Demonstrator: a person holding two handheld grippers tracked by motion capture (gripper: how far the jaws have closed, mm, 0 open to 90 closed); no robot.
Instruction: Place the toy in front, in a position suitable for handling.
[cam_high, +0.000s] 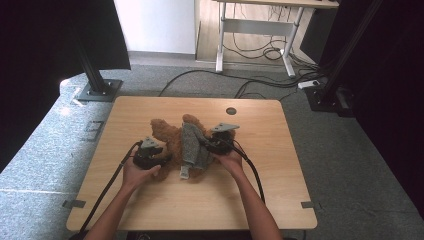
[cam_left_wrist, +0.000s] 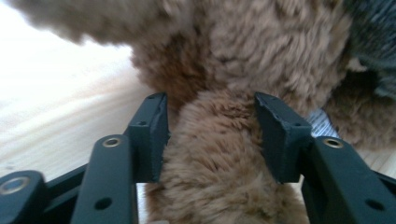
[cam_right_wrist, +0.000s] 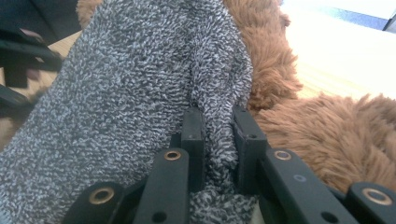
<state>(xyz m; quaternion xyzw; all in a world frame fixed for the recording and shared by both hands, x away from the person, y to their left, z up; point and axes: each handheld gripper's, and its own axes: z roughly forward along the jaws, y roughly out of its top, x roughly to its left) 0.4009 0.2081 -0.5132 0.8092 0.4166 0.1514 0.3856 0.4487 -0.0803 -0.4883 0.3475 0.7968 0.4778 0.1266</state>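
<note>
My left gripper (cam_left_wrist: 210, 135) stands open around the teddy bear's limb (cam_left_wrist: 219, 172); my right gripper (cam_right_wrist: 217, 140) pinches the grey knit garment (cam_right_wrist: 126, 93) before it

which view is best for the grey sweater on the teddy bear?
Right gripper view: the grey sweater is close up, knit clear, a fold pinched by the right gripper. High view shows the whole sweater on the teddy bear, but small. Left gripper view catches just a blurred grey corner.
</note>
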